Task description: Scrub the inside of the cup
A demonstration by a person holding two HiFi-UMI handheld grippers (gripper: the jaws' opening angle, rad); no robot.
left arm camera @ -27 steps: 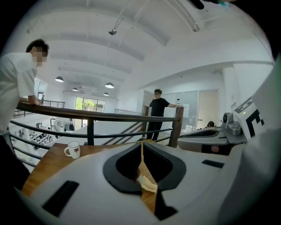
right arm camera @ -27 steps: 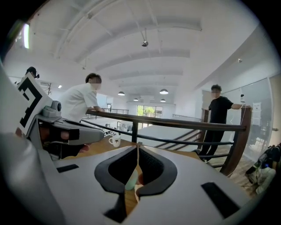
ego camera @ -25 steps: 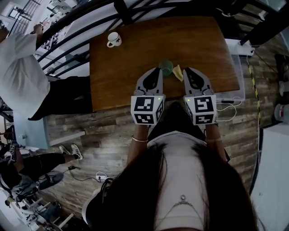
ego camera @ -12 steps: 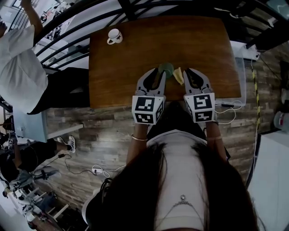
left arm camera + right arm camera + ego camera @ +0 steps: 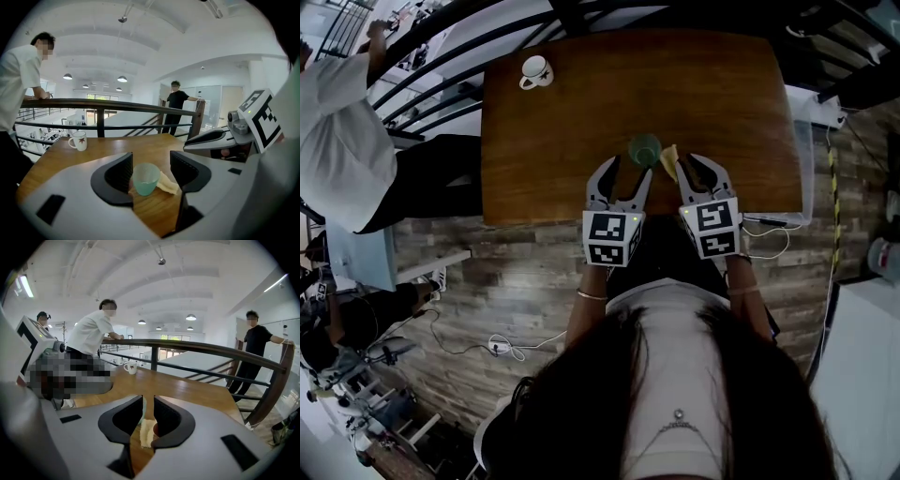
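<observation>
A pale green translucent cup [image 5: 644,148] stands upright on the wooden table [image 5: 562,141], with a yellow sponge [image 5: 669,159] lying just to its right. My left gripper [image 5: 626,175] is open and its jaws have just been opening. In the left gripper view the cup [image 5: 145,178] and the sponge [image 5: 168,183] lie just beyond the fingertips of the left gripper [image 5: 151,169], untouched. My right gripper [image 5: 697,165] has just been opening to a narrow gap. In the right gripper view the sponge [image 5: 147,432] shows through the slit of the right gripper [image 5: 148,412], with nothing held.
A white mug [image 5: 534,70] stands at the table's far left corner, also visible as the mug [image 5: 78,140]. A dark railing [image 5: 108,105] runs behind the table. A person in a white shirt [image 5: 337,141] leans on it at the left; a person in black [image 5: 177,105] stands further back.
Both grippers have sunk and drawn back from the cup toward the table's near edge. The left jaws went from shut to wide apart. The right jaws parted slightly.
</observation>
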